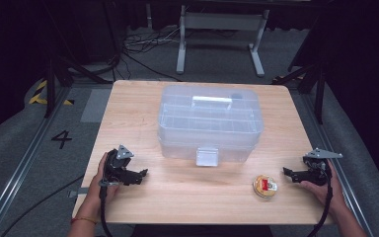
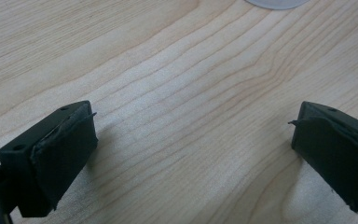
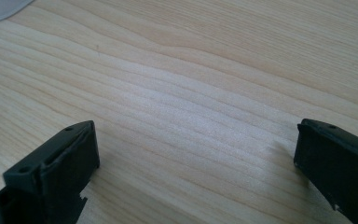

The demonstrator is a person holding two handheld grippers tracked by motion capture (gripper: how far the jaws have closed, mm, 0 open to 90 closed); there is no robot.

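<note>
Round container, a small clear-lidded tub with something tan and red inside, sits near the front right of the wooden table, just left of the right gripper, which rests on the tabletop with its jaws spread wide and nothing between them. At the near left, well apart from it, the left gripper also lies released and empty on the wood. Farther back, mid-table, stands the clear plastic storage box with its lid shut and its front latch facing the person. A good pick probably means sliding the right gripper leftward, straddling the tub across its width, and closing gently so the light tub does not skid or tip; the left gripper could free the latch meanwhile.
</note>
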